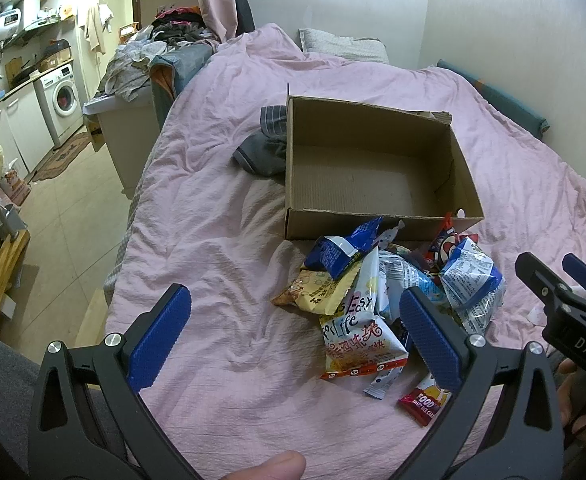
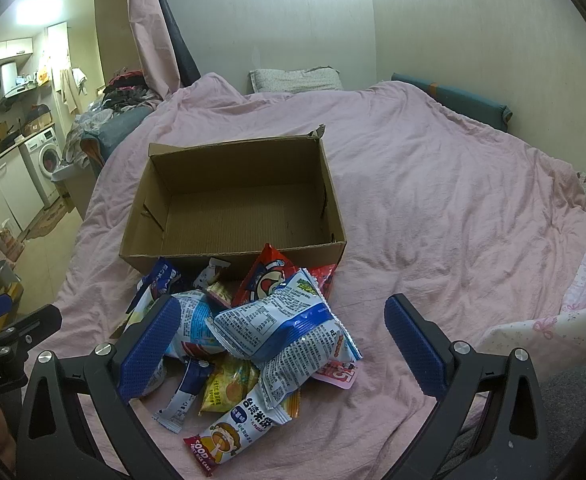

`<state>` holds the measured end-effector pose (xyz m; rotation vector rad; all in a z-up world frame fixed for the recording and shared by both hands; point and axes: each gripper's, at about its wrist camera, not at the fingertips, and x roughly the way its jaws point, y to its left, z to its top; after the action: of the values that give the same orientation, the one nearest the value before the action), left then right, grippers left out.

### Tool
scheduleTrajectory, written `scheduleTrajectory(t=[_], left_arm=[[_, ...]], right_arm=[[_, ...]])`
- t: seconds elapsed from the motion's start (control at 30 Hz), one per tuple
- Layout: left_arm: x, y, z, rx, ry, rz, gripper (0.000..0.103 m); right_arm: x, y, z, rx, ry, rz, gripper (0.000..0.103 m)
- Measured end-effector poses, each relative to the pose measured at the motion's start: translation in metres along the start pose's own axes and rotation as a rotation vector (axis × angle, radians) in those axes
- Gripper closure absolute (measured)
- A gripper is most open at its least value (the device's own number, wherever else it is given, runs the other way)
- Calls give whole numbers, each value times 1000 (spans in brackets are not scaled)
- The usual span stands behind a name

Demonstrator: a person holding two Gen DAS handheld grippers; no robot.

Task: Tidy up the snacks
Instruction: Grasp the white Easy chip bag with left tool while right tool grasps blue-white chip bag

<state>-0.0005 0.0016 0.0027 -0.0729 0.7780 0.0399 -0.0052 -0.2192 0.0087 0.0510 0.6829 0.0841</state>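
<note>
Both tools hovering spread wide, gripping nothing: left tool, right tool. Snack pile lying on bed just ahead of them, cardboard box sitting beyond it.

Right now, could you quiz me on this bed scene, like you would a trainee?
1. True or false: the cardboard box already holds snacks.
2. Where does the snack pile lie: A) inside the box, B) on the pink bedspread in front of the box, C) on the floor?
3. Fill in: the left gripper and right gripper are both ____.

Key: 1 false; 2 B; 3 open.
</note>
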Motion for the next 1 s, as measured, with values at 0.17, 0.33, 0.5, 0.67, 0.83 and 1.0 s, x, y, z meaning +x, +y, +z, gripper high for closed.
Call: scheduleTrajectory(t=[0.17, 0.33, 0.5, 0.67, 0.83, 1.0], left_arm=[[0, -1, 0, -1, 1, 0, 0], [0, -1, 0, 0, 1, -1, 0], [0, 0, 1, -3, 3, -2, 0], [1, 2, -1, -4, 7, -3, 0], [6, 12, 0, -26, 43, 2, 0], [19, 32, 13, -93, 159, 38, 0]], right_arm=[[0, 0, 0, 0, -2, -1, 0], [0, -1, 0, 2, -2, -1, 0], [0, -1, 0, 2, -2, 0, 0], [0, 0, 0, 3, -1, 1, 0], [2, -15, 9, 50, 13, 28, 0], [2, -41, 12, 153, 21, 25, 0]])
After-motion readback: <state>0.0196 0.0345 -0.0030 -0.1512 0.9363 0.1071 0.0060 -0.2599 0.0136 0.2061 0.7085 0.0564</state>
